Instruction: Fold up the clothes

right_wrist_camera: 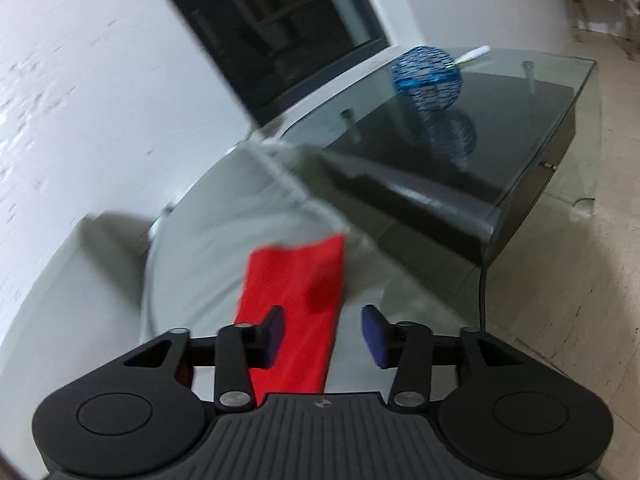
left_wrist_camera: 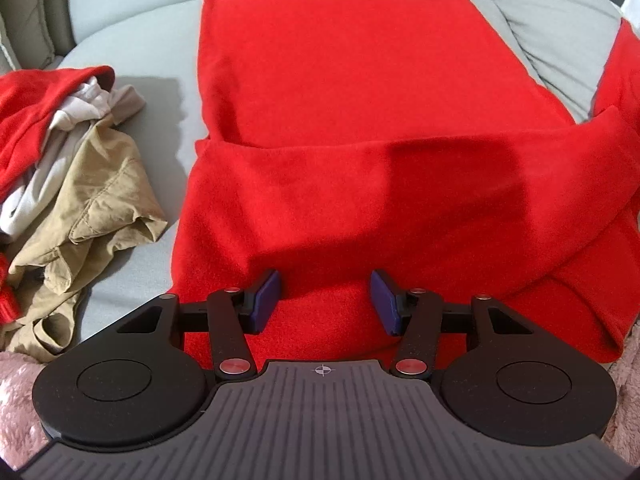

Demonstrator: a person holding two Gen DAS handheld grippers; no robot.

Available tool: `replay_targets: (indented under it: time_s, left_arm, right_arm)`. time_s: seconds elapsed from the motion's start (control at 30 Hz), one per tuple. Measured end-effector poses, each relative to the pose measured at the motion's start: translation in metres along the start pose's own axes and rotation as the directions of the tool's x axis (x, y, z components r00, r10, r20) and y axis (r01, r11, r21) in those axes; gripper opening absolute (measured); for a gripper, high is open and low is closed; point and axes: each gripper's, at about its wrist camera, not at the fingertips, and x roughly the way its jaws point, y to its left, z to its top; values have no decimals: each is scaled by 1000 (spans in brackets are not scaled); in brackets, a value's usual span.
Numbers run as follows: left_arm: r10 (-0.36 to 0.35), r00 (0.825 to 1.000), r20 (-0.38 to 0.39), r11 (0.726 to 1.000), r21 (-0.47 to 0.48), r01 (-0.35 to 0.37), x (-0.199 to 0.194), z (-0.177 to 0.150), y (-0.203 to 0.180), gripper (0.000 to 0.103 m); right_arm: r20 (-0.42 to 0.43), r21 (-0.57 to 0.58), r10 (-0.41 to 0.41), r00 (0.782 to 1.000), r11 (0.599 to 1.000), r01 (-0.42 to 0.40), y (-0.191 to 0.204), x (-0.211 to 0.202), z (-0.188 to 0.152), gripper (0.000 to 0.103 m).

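Note:
A red fleece garment lies spread on a grey cushion, with its near part folded over into a thick band. My left gripper is open and empty, just above the garment's near edge. In the right wrist view, which is blurred, a strip of the red garment lies on the grey cushion. My right gripper is open and empty above that strip's right edge.
A heap of unfolded clothes, khaki trousers, a white piece and a red piece, lies at the left. A dark glass table with a blue mesh ball stands beyond the cushion, over a pale tiled floor.

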Motion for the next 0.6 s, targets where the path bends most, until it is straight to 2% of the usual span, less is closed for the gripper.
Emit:
replay_targets:
  time_s: [0.1, 0.17, 0.2, 0.23, 0.27, 0.43, 0.53, 0.6]
  left_arm:
    - [0, 1000, -7, 1000, -1, 0, 0, 0, -1, 56]
    - [4, 1000, -12, 1000, 1, -4, 0, 1, -2, 56]
    - [5, 1000, -13, 1000, 2, -5, 0, 1, -2, 56]
    - [5, 1000, -13, 1000, 2, -5, 0, 1, -3, 56]
    - [5, 1000, -13, 1000, 2, -5, 0, 1, -3, 56]
    - [9, 1000, -7, 1000, 15, -9, -2, 0, -4, 56]
    - [18, 1000, -13, 999, 38, -18, -5, 5, -6, 56]
    - [23, 1000, -9, 999, 41, -22, -9, 11, -7, 55]
  right_arm:
    - [-21, -16, -56, 998, 998, 55, 0, 31, 6, 48]
    - [-10, -55, -48, 999, 997, 47, 2, 38, 7, 44]
    - [-5, -79, -37, 999, 996, 36, 3, 41, 7, 37]
    - [-7, -90, -13, 1000, 996, 13, 4, 40, 8, 15]
    - [-5, -101, 3, 1000, 995, -4, 6, 38, 8, 10]
    - [69, -230, 49, 996, 973, -32, 36, -2, 12, 9]
    - [103, -331, 124, 987, 940, -83, 64, -46, 9, 8]
    - [120, -413, 179, 976, 903, -115, 91, -88, -2, 8]
